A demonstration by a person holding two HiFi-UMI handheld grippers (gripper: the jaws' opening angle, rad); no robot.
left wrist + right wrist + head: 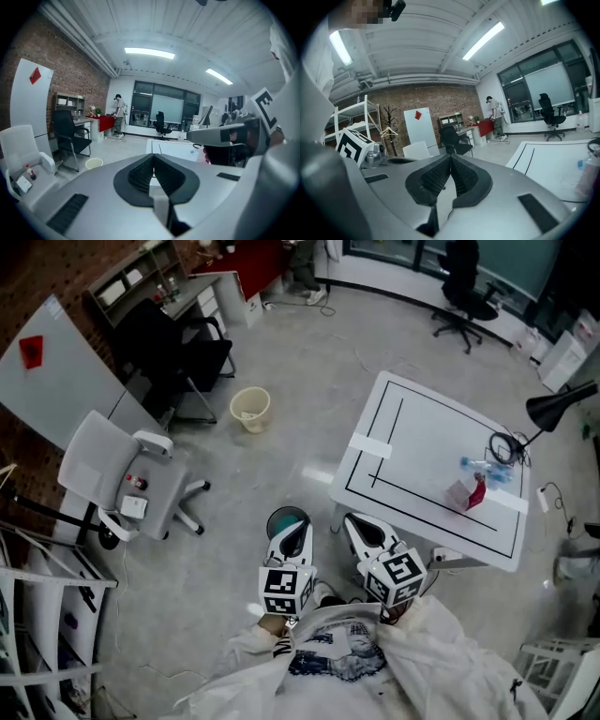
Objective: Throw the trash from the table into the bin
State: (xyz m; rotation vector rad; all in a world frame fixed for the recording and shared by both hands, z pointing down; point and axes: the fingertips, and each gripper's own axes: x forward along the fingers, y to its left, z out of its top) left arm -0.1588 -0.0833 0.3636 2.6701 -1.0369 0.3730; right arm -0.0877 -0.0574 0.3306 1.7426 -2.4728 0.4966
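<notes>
On the white table (412, 442), near its right end, lie a clear plastic bottle (485, 468) and a red-and-pink wrapper (469, 493). A cream waste bin (250, 409) stands on the floor to the table's left, also seen low in the left gripper view as the bin (94, 163). My left gripper (298, 525) and right gripper (354, 520) are held close to my body, short of the table's near corner. Both are shut with nothing between the jaws, as the left gripper (153, 157) and right gripper (450, 157) show in their own views. The bottle (587, 174) appears faintly at the right edge.
A dark round container (284, 518) sits on the floor just under the left gripper. A white chair (117, 474) and a black chair (183, 357) stand to the left. A black cable (504, 446) and a lamp (561, 405) are at the table's far end. A person (120, 115) stands far off.
</notes>
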